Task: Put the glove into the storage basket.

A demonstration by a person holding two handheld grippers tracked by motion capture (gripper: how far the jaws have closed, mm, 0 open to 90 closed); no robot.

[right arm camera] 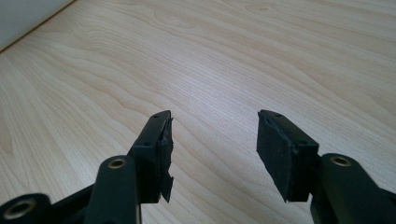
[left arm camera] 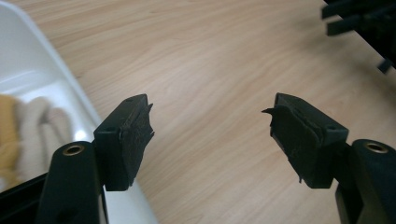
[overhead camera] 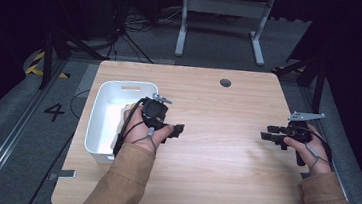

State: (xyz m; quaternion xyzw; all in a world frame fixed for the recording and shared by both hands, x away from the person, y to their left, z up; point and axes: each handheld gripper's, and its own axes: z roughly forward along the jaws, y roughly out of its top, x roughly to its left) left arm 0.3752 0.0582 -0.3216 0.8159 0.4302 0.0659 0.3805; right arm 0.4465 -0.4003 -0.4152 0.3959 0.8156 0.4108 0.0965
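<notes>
I see one white rectangular plastic bin (overhead camera: 97,124) at the table's left edge, long axis running away from me, with cloths (beige and yellow, count unclear) inside (left arm camera: 28,135). My left gripper (overhead camera: 176,129) beside it gapes empty; my right gripper (overhead camera: 266,135) too, over bare wood.

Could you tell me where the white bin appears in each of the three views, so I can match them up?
High view: the white bin sits at the table's left edge, beside the left gripper.
Left gripper view: its rim runs down the left side, with cloth inside.
Right gripper view: a pale corner at top left may be it; I cannot tell.
Shared landmark: the wooden table.
</notes>
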